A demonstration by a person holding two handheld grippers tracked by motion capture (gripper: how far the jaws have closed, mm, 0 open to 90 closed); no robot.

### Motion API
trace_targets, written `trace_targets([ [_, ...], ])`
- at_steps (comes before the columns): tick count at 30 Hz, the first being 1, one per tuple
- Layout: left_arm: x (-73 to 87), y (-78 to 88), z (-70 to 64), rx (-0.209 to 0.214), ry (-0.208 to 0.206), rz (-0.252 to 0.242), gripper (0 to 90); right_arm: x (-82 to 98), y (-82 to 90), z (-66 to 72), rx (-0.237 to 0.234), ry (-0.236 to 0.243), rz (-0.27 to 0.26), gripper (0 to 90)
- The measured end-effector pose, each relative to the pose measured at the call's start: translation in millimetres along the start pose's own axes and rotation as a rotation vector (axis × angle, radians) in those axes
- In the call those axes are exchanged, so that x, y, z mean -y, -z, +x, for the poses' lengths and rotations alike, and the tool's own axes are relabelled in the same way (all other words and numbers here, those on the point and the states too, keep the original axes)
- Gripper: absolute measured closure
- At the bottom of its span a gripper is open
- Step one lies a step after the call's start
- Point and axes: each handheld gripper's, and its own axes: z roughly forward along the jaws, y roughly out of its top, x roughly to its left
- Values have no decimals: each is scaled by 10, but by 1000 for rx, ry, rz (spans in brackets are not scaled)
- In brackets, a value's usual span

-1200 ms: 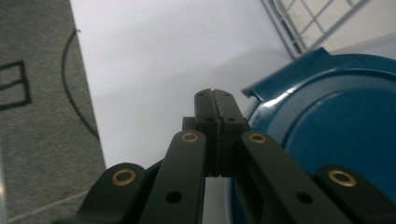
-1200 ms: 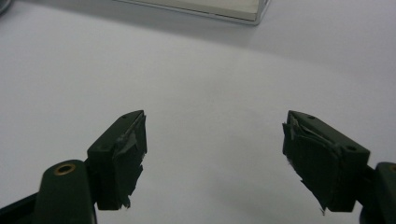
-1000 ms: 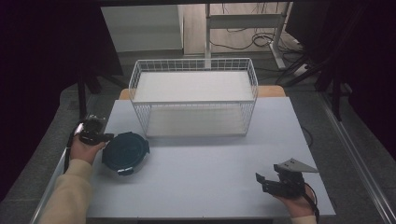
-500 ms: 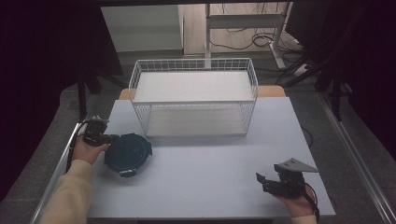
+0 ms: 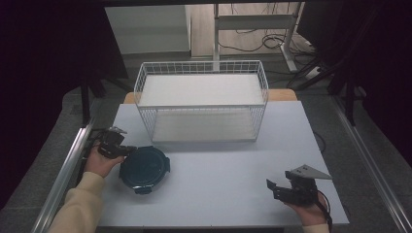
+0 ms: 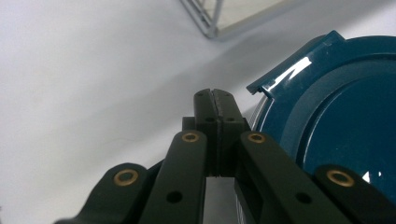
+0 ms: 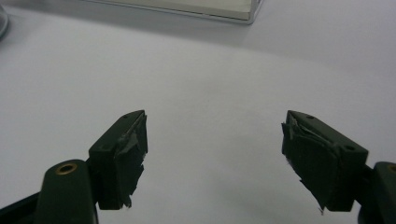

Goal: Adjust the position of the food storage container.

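I have the left gripper (image 5: 119, 149) at the left edge of the table (image 5: 223, 189), its jaws pressed flat together with nothing between them, the tips just beside the rim of the round dark-blue lid (image 5: 144, 168); the lid lies flat on the table, in front of the left corner of the white wire basket (image 5: 201, 99) and apart from it; my right gripper (image 5: 279, 187) waits well off at the near right, jaws apart and empty. With shut jaws I judge this is a nudge, so I keep the tips low against the rim, push slowly, and watch the lid's small tab (image 6: 299, 65), which could catch and spin it.
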Motion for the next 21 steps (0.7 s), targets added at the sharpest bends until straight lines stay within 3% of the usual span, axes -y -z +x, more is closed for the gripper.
trace_targets([
  [4,10,10,-49,-15,-15,2,900,3,-8,1,4,-1,5,223],
  [9,15,78,-67,-19,-7,-44,900,-4,7,15,-9,-2,0,224],
  [10,18,127,-71,-46,-18,-47,900,-10,16,27,-10,1,-3,224],
  [12,37,201,-56,-64,-16,-51,900,-9,20,30,-9,2,-4,224],
  [15,79,285,-32,-84,1,-61,900,-7,24,26,-8,3,-3,224],
  [18,206,450,-12,-130,35,-74,900,-7,30,18,-3,0,-5,224],
  [21,283,505,-17,-131,48,-73,900,-7,30,26,1,3,-4,224],
])
